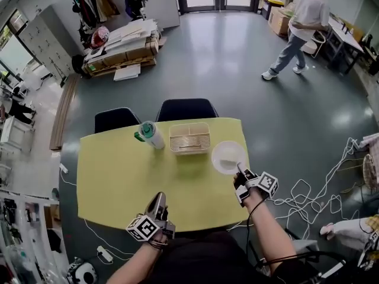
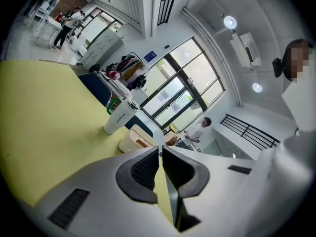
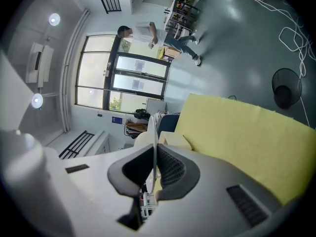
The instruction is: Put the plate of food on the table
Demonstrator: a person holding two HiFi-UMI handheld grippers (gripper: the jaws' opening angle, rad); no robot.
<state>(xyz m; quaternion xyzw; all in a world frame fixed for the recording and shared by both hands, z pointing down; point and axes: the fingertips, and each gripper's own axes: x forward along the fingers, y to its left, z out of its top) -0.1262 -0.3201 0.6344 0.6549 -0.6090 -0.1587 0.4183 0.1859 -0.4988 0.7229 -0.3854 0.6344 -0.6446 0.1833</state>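
A round white plate [image 1: 228, 156] sits at the right side of the yellow table [image 1: 118, 170]; its face looks bare white. My right gripper [image 1: 240, 171] is shut on the plate's near rim. In the right gripper view the plate [image 3: 155, 127] shows edge-on as a thin white blade pinched between the jaws of the right gripper [image 3: 155, 157]. My left gripper [image 1: 157, 200] hovers near the table's front edge, shut, holding nothing. In the left gripper view the left gripper [image 2: 160, 151] has its pads pressed together.
A white tumbler with a green lid [image 1: 151, 135] and a cream slatted box [image 1: 189, 138] stand at the table's far side, with two dark chairs [image 1: 186, 108] behind. White cables [image 1: 308, 194] lie on the floor at the right. A person [image 1: 299, 28] walks far off.
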